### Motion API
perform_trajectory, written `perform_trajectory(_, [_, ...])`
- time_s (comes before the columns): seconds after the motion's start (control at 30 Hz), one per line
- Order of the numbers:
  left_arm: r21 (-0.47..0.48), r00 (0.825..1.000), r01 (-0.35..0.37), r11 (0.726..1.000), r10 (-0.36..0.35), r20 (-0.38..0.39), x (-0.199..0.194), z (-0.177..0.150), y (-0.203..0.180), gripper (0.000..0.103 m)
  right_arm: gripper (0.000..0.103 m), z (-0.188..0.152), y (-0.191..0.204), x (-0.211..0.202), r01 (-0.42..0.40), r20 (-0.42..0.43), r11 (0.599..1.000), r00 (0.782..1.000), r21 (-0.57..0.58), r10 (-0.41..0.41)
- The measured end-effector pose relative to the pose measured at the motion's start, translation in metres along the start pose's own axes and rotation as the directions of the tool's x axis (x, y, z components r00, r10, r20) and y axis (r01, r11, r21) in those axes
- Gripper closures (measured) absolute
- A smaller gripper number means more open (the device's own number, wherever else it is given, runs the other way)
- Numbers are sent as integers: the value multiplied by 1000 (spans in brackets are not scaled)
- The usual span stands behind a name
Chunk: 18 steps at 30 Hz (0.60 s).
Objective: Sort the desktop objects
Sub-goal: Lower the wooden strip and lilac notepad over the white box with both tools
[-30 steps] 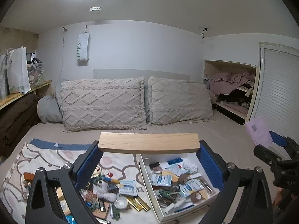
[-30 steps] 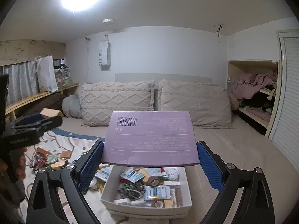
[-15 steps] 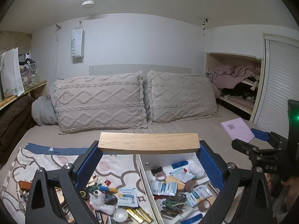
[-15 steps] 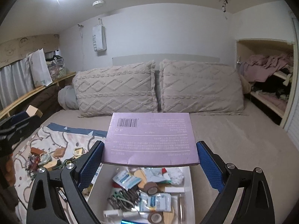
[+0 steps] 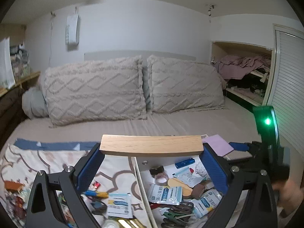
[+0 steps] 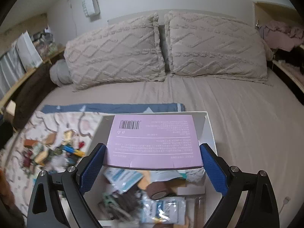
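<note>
Both claws loaded, over the white tray on the bed.

Right gripper [image 6: 153, 163] pinches a flat purple box [image 6: 153, 142] by its side edges, level above the white tray [image 6: 210, 131], its far edge short of the tray's back wall. Left gripper [image 5: 151, 153] clamps a wooden block [image 5: 151, 144] over the tray's left wall. Tray contents look crowded, though blurred. Bare bedsheet [image 6: 237, 114] lies open to the right; clutter covers the patterned cloth [image 5: 47, 159] to the left.
</note>
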<state>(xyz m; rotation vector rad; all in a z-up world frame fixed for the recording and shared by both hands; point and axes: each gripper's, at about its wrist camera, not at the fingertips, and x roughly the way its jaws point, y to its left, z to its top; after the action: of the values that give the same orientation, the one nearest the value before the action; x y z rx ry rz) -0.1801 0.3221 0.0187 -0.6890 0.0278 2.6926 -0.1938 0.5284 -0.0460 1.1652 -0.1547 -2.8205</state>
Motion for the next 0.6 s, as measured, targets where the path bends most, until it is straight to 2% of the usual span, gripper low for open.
perform_trajectory(0.1, [-14, 1000, 4, 1000, -4, -15, 19, -6, -7, 3, 6, -4, -6, 18, 12, -35, 1000, 999, -4, -12])
perform_trajectory(0.23, [-40, 998, 9, 999, -11, -66, 43, -16, -13, 3, 6, -9, -21, 28, 25, -31, 1000, 999, 17, -25])
perform_trajectory(0.43, [-74, 993, 9, 997, -17, -115, 71, -22, -16, 3, 6, -14, -39, 44, 6, -71, 999, 997, 39, -3])
perform_trajectory(0.53, [-99, 989, 1, 995, -15, -147, 87, -25, -17, 3, 6, -13, -40, 42, -23, -64, 999, 998, 45, 26])
perform_trajectory(0.6, [-115, 983, -22, 993, 1, -183, 97, -27, -17, 3, 6, -15, -38, 43, -18, -75, 999, 997, 33, 21])
